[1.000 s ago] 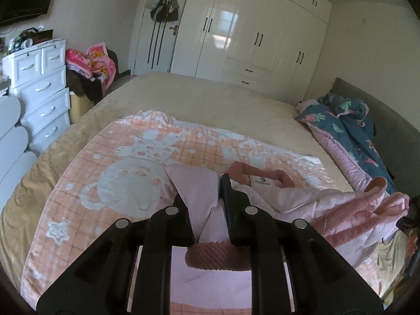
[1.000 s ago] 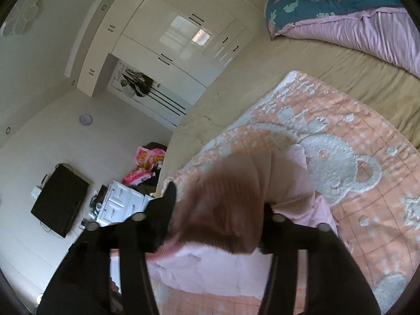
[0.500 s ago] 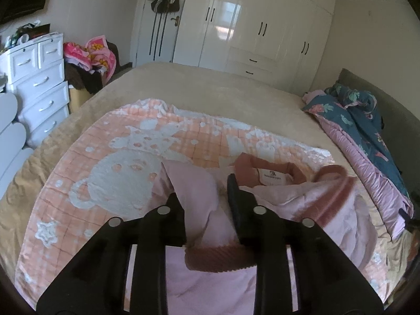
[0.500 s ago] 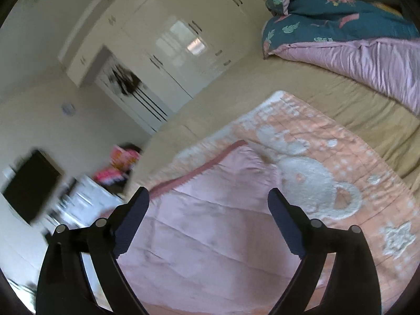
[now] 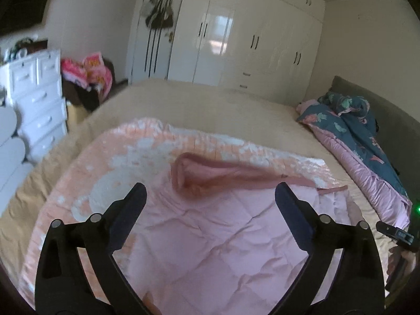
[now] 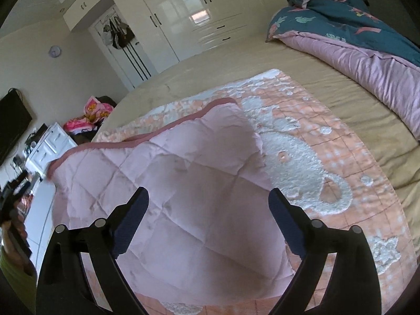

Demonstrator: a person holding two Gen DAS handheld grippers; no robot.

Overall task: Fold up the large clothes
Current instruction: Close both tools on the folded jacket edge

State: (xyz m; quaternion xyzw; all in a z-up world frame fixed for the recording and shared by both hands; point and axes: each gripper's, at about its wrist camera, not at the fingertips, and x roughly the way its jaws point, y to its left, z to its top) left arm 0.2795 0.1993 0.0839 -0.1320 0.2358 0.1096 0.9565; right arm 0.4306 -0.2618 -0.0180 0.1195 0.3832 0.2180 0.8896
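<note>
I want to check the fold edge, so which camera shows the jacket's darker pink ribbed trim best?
The right wrist view: the ribbed trim runs sharp along the pink quilted jacket. In the left wrist view the trim is motion-blurred and bunched.

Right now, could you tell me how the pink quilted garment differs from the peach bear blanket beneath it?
The pink quilted garment is plain, creased, with a darker ribbed edge; the peach bear blanket is checked with fluffy white shapes. The garment is smaller and lies on top; the blanket spreads wider beneath. Both lie on the bed.
</note>
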